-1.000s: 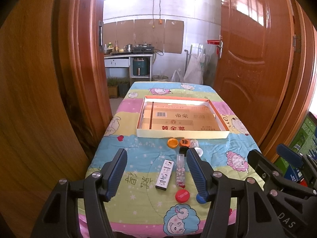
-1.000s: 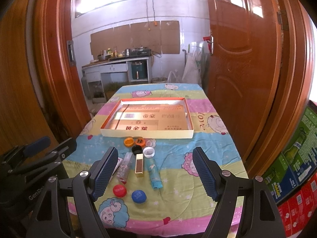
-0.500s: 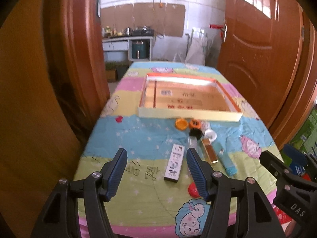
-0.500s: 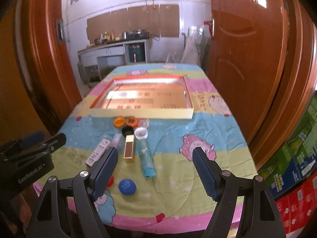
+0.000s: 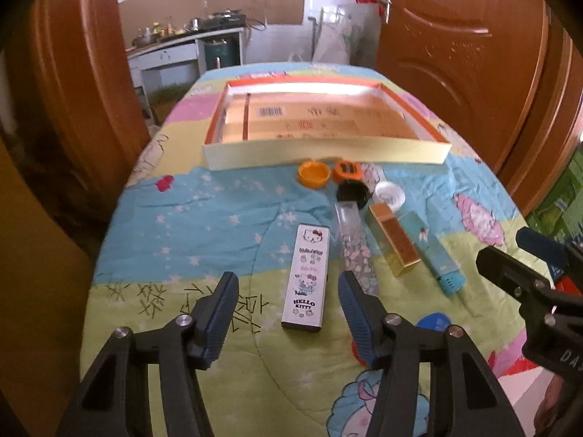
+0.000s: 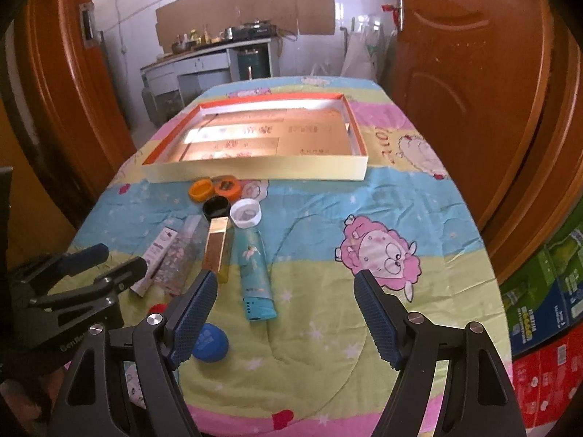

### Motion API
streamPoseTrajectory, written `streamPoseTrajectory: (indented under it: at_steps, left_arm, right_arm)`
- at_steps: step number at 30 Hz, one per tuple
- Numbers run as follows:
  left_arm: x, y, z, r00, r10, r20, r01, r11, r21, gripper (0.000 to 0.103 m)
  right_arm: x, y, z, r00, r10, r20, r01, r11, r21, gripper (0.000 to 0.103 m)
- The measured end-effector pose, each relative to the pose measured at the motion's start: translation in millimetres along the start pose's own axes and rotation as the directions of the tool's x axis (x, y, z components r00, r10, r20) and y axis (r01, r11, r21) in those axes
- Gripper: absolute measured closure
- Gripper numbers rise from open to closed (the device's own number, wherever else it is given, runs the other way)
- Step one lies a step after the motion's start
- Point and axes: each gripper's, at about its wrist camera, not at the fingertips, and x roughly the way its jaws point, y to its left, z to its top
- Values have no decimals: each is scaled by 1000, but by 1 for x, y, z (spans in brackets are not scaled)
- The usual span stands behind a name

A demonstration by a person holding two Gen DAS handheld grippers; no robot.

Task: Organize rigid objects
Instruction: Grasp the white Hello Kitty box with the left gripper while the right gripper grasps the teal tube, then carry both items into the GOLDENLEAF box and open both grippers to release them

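The left gripper (image 5: pixel 288 306) hangs above the cartoon-print cloth of the worktop (image 5: pixel 204 225), jaws spread wide and holding nothing; the white Hello Kitty rectangular box (image 5: pixel 306 277) lies flat between them. The right gripper (image 6: pixel 286 313) is likewise wide open and empty, with the teal tube (image 6: pixel 255 278) lying just ahead of its left finger. Beside the tube lie a gold rectangular box (image 6: pixel 217 245) and a clear tube of speckled bits (image 5: pixel 355 251). Orange, black and white caps cluster near the shallow orange-rimmed cardboard tray (image 5: pixel 324 153), further back.
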Motion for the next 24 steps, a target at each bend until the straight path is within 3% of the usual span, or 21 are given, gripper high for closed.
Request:
streamPoseTrajectory:
  at_steps: [7, 14, 18, 24]
  left_arm:
    - [23, 1, 4, 998, -17, -52, 20, 998, 55, 46]
    - [37, -1, 12, 998, -37, -49, 42, 992, 117, 48]
    - [37, 1, 13, 998, -52, -32, 55, 990, 127, 60]
    - [36, 4, 14, 999, -37, -16, 39, 992, 120, 75]
  right_arm:
    - [16, 0, -1, 999, 9, -35, -9, 1000, -1, 24]
    - [31, 5, 1, 996, 39, -79, -42, 998, -38, 24]
    - [49, 10, 6, 990, 21, -139, -34, 995, -95, 25]
    - [63, 15, 9, 987, 9, -163, -34, 988, -152, 53]
